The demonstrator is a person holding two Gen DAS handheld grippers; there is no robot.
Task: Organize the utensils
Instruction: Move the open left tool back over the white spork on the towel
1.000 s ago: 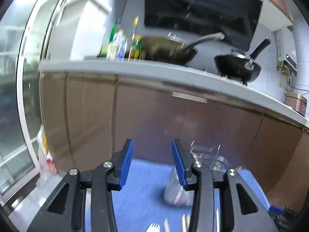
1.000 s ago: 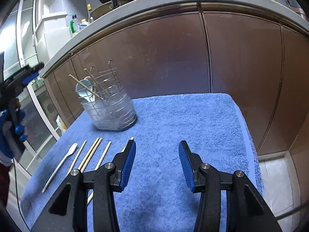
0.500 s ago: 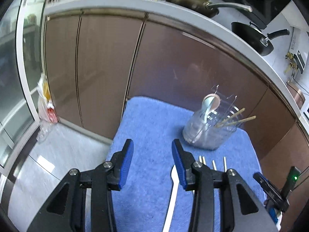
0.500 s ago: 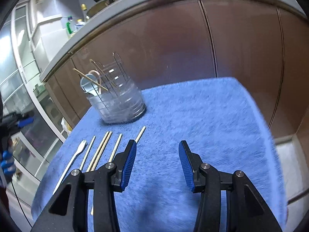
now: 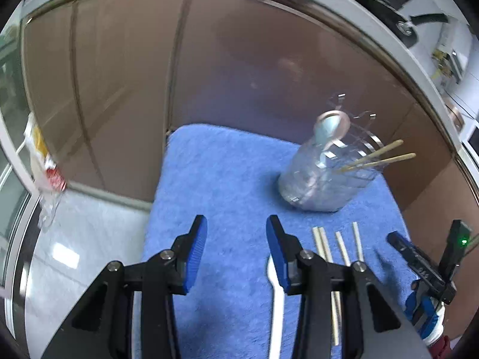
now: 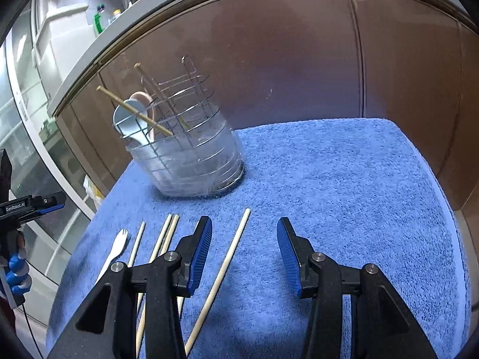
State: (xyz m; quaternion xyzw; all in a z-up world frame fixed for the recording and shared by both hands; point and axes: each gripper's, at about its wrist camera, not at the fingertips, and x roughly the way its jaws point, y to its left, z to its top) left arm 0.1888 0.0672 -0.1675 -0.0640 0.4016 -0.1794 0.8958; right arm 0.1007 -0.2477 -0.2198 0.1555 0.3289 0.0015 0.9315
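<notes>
Chopsticks (image 6: 167,239) are lying in a row on the blue towel (image 6: 344,179), with a white fork (image 6: 115,248) at their left end. Behind them, the holder (image 6: 191,155) is standing with spoons (image 6: 134,119) inside. Both grippers, left (image 5: 236,239) and right (image 6: 244,248), are hovering with jaws wide, gripping nothing.

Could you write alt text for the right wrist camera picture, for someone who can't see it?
An open right gripper hovers over a blue towel with one chopstick lying between its fingers. More chopsticks and a white fork lie left; a wire utensil holder stands behind.
</notes>
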